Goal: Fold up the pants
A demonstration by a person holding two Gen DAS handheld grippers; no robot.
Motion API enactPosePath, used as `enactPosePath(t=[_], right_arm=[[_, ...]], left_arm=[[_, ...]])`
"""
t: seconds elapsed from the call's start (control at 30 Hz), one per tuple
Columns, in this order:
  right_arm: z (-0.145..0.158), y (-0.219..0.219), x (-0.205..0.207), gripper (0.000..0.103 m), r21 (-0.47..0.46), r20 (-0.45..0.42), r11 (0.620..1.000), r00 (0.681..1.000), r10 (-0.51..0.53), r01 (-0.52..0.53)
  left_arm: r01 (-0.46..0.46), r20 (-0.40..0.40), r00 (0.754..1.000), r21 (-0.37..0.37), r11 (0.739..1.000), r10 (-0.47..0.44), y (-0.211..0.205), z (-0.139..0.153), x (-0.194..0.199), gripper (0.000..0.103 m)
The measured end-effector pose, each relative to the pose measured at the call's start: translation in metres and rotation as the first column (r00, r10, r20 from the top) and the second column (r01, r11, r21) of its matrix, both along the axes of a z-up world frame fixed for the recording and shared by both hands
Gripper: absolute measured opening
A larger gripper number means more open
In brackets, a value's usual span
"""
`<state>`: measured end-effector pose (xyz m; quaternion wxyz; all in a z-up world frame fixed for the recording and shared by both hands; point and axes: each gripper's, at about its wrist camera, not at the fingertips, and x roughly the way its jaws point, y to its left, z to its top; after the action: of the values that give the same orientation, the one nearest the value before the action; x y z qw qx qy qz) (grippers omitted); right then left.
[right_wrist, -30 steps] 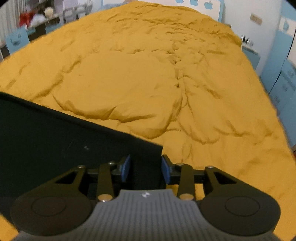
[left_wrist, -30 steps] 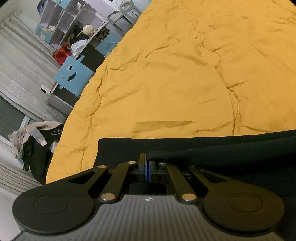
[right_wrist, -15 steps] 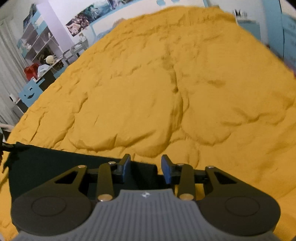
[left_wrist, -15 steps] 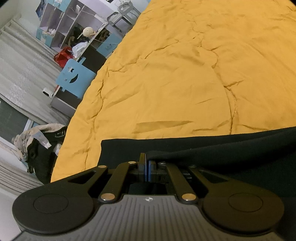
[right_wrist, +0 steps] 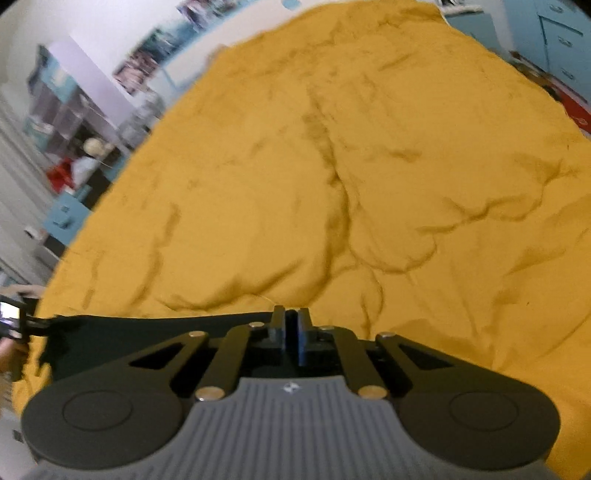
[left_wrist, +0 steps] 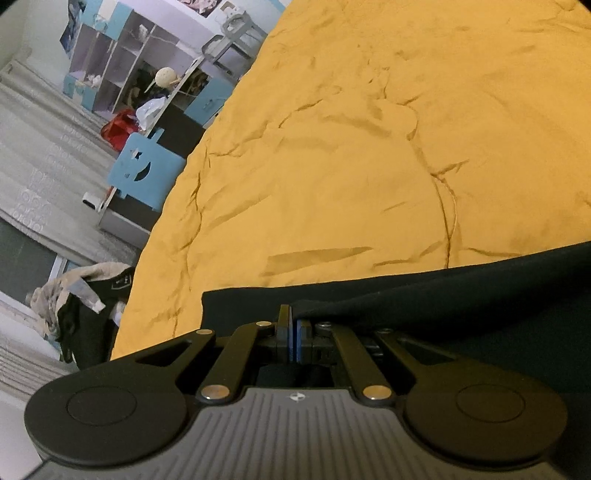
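The black pants [left_wrist: 424, 295] lie on a mustard-yellow bedspread [left_wrist: 351, 147]. In the left wrist view my left gripper [left_wrist: 294, 325] is shut on a fold of the pants near their left edge, and the cloth runs off to the right. In the right wrist view my right gripper [right_wrist: 291, 321] is shut at the right end of the pants [right_wrist: 147, 332], pinching the cloth edge. The pants stretch left from it as a dark strip. The other gripper [right_wrist: 14, 317] shows at the far left edge, at the strip's other end.
The bedspread [right_wrist: 369, 184] fills most of both views, wrinkled. Left of the bed stand a blue chair [left_wrist: 144, 173], a shelf unit with clutter [left_wrist: 122, 66] and a pile of clothes [left_wrist: 81, 299]. Blue drawers [right_wrist: 561, 33] stand at the far right.
My right gripper has shut on the pants' right edge; it was open a second ago. Its view has swung and tilted. My left gripper stays shut on the pants, shifted only slightly.
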<state>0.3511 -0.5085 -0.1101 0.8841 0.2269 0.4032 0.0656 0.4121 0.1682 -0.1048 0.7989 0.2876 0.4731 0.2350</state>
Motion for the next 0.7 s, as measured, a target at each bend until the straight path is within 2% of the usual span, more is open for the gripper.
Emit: enactPosePath(t=[0.1, 0.13, 0.17, 0.27, 0.33, 0.43, 0.5, 0.6, 0.7], right_arm=[[-0.014, 0.003, 0.002, 0.002, -0.019, -0.001, 0.999, 0.999, -0.04, 0.04], [-0.015, 0.001, 0.001, 0.007, -0.022, 0.001, 0.998, 0.998, -0.058, 0.058], [-0.015, 0.002, -0.003, 0.015, -0.031, 0.006, 0.997, 0.998, -0.069, 0.069], [0.001, 0.005, -0.017, 0.026, -0.108, 0.043, 0.99, 0.995, -0.086, 0.09], [0.015, 0.011, -0.034, 0.026, -0.15, 0.064, 0.985, 0.995, -0.077, 0.086], [0.034, 0.033, -0.062, 0.026, -0.278, 0.069, 0.958, 0.996, -0.049, 0.066], [0.04, 0.053, -0.08, 0.031, -0.349, 0.066, 0.936, 0.998, -0.022, 0.044], [0.044, 0.089, -0.105, 0.032, -0.413, 0.08, 0.91, 0.995, 0.051, -0.014], [0.041, 0.129, -0.124, 0.032, -0.461, 0.11, 0.886, 0.988, 0.109, -0.046]], left_arm=[[0.009, -0.008, 1.0, 0.03, 1.0, -0.009, -0.002, -0.006, -0.002, 0.001], [0.015, -0.008, 1.0, 0.036, 0.999, -0.014, -0.003, -0.006, -0.003, 0.004], [0.02, -0.005, 1.0, 0.046, 0.999, -0.019, -0.003, -0.006, -0.004, 0.01], [0.032, 0.016, 0.999, 0.025, 0.999, -0.032, 0.001, -0.001, -0.008, 0.013], [0.037, 0.04, 0.999, 0.006, 0.999, -0.037, 0.003, 0.007, -0.012, 0.014], [0.046, 0.078, 0.996, -0.025, 0.999, -0.044, 0.004, 0.02, -0.021, 0.02], [0.053, 0.106, 0.993, -0.061, 0.997, -0.046, 0.003, 0.031, -0.031, 0.022], [0.078, 0.139, 0.989, -0.136, 0.988, -0.059, -0.005, 0.047, -0.051, 0.021], [0.158, 0.17, 0.978, -0.229, 0.961, -0.12, -0.023, 0.061, -0.08, 0.021]])
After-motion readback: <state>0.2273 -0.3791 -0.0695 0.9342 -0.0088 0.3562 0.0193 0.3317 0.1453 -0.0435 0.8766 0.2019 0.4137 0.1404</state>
